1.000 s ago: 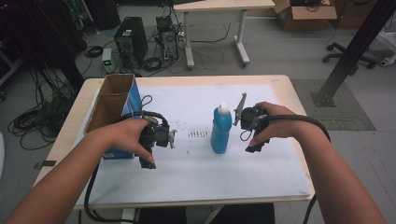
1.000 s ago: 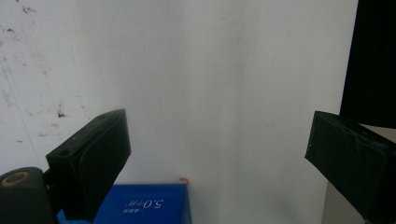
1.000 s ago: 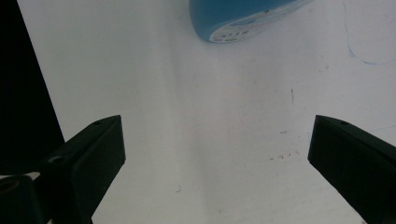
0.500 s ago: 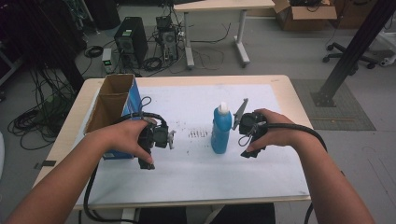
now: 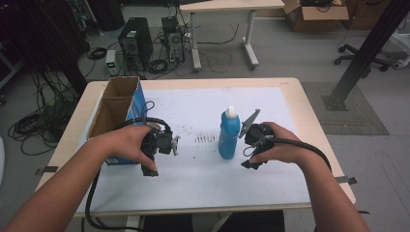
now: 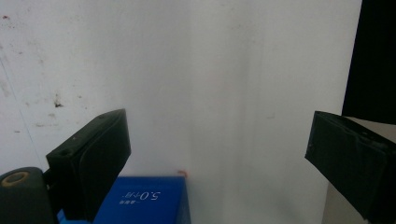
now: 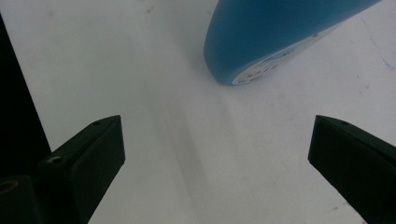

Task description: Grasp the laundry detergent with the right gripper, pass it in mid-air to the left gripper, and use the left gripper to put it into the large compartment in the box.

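Observation:
A blue bottle (image 5: 229, 137) with a white cap stands upright in the middle of the white sheet. In the right gripper view its blue base (image 7: 275, 37) sits on the sheet beyond the jaws. My right gripper (image 5: 252, 144) is held just right of the bottle and apart from it, pointing down at the sheet. It is open (image 7: 215, 135) with nothing between its jaws. My left gripper (image 5: 160, 145) hovers left of the bottle beside the box. It is open too (image 6: 217, 135), with bare sheet between its jaws.
An open cardboard box with blue sides (image 5: 118, 113) stands at the table's left edge; its blue corner (image 6: 144, 198) shows under the left jaws. Small dark marks (image 5: 205, 139) dot the sheet left of the bottle. Desks, computers and cables lie beyond the table.
My right gripper has come down and slightly toward the near edge, staying beside the bottle. The left gripper and the bottle have not moved.

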{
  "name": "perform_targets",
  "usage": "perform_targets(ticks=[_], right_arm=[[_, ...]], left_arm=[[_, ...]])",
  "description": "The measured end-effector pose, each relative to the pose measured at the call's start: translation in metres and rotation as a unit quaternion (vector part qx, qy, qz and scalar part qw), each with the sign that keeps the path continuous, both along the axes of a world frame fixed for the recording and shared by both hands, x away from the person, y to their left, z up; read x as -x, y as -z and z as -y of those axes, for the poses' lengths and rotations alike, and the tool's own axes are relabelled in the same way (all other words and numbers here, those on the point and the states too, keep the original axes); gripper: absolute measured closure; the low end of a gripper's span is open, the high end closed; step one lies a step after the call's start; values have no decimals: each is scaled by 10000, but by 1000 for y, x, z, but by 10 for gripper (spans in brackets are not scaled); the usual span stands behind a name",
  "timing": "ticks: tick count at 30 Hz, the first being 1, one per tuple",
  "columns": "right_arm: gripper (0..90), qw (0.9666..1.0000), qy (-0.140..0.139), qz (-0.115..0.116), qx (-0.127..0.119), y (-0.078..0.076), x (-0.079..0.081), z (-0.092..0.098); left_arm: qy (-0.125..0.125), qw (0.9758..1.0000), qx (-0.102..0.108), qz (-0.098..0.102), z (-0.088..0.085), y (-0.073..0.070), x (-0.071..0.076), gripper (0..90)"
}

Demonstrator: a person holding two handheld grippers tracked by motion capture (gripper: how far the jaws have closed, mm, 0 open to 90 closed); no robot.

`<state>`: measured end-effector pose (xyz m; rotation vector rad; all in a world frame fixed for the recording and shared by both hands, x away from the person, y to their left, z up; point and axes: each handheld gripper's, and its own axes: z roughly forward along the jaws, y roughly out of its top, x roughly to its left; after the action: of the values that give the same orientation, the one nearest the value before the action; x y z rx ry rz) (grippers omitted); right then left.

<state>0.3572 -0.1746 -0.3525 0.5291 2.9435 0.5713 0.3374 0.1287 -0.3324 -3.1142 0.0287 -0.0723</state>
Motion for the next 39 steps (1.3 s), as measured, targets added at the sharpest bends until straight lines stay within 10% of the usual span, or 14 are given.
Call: perform_targets(ticks=[13, 22, 27, 39], right_arm=[[33, 9895, 922, 462, -1012, 19, 15, -2], [31, 9802, 1387, 721, -1214, 33, 24, -11], [29, 9723, 1665, 844, -1410, 43, 26, -16], [23, 9407, 2372, 1326, -2029, 59, 28, -25]], left_arm=[[54, 10000, -5, -2, 1, 5, 1, 70], [93, 9999, -13, 40, 1, 8, 2, 71], [122, 9999, -5, 30, 3, 11, 4, 71], [108, 9999, -13, 33, 0, 12, 4, 70]])
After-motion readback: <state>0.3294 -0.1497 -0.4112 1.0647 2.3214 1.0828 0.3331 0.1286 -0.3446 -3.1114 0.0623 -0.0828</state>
